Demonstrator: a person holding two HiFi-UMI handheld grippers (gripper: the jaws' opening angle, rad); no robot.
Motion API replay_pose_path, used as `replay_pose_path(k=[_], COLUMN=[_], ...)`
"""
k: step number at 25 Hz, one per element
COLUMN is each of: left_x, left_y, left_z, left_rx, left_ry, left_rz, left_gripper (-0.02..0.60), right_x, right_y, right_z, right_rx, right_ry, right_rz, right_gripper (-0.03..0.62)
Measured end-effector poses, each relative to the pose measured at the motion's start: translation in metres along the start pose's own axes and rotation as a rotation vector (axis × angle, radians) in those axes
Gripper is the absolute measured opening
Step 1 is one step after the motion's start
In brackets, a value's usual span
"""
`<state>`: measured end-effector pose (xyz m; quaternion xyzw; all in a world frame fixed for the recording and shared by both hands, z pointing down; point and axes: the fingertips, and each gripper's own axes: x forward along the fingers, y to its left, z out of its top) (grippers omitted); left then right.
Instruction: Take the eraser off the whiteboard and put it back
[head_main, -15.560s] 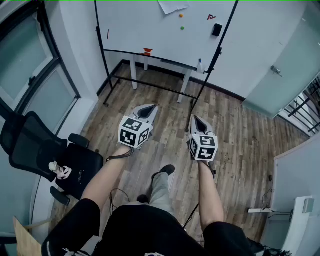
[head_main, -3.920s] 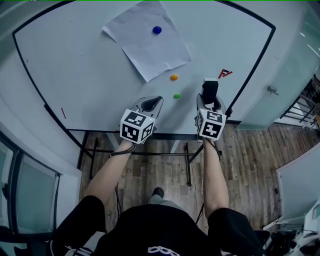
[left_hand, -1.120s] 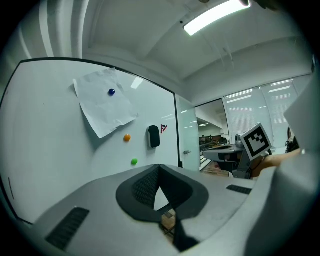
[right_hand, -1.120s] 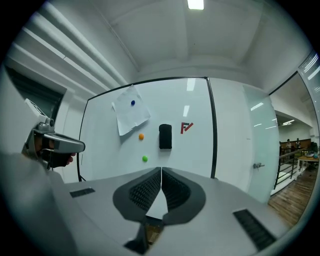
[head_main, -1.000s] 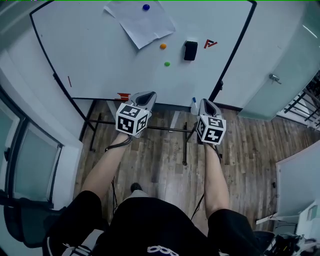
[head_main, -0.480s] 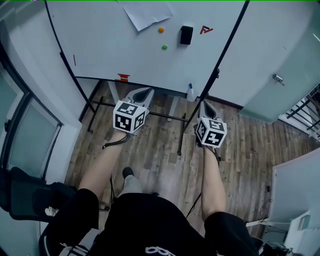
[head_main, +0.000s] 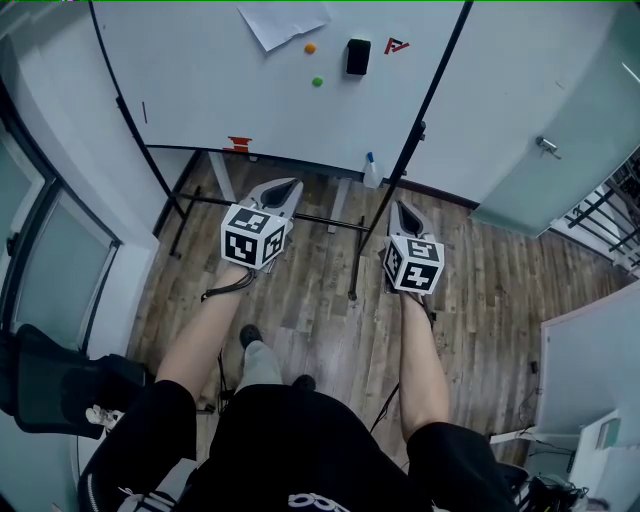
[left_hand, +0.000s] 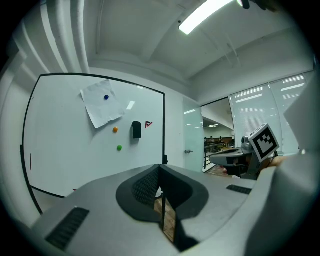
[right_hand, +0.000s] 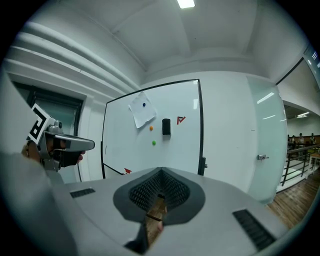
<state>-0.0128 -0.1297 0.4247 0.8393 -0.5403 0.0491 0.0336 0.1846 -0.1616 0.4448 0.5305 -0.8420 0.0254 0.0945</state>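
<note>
The black eraser (head_main: 358, 56) clings to the whiteboard (head_main: 220, 90) between an orange magnet (head_main: 310, 47) and a red mark (head_main: 396, 45), well apart from the left gripper (head_main: 290, 186) and right gripper (head_main: 400, 208), both above the wooden floor (head_main: 490, 270), jaws pressed together, empty

Legible text: none certain.

- Small red mark (head_main: 397, 45) on the whiteboard (head_main: 200, 80), far ahead of the right gripper (head_main: 401, 207), just right of the black eraser (head_main: 357, 56). It looks like an "F" with a slanted stroke; reading unsure.
- Paper sheet (head_main: 280, 20), ahead of the left gripper (head_main: 288, 185): no print made out.
- Cubes on both grippers: black-and-white square code markers, no letters or digits.
</note>
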Motion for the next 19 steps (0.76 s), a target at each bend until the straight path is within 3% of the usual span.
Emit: replay_pose_path(k=[19], left_x=[-0.018], left_y=[0.005], left_z=[-0.006], left_rx=[-0.015], left_ry=[0.000], left_rz=[0.008], left_gripper=[0.012], right_x=[-0.012], right_y=[0.015], right_z=[-0.002], right_rx=[-0.012], right_ry=[-0.005], right_rz=[0.010], right_gripper=[0.025])
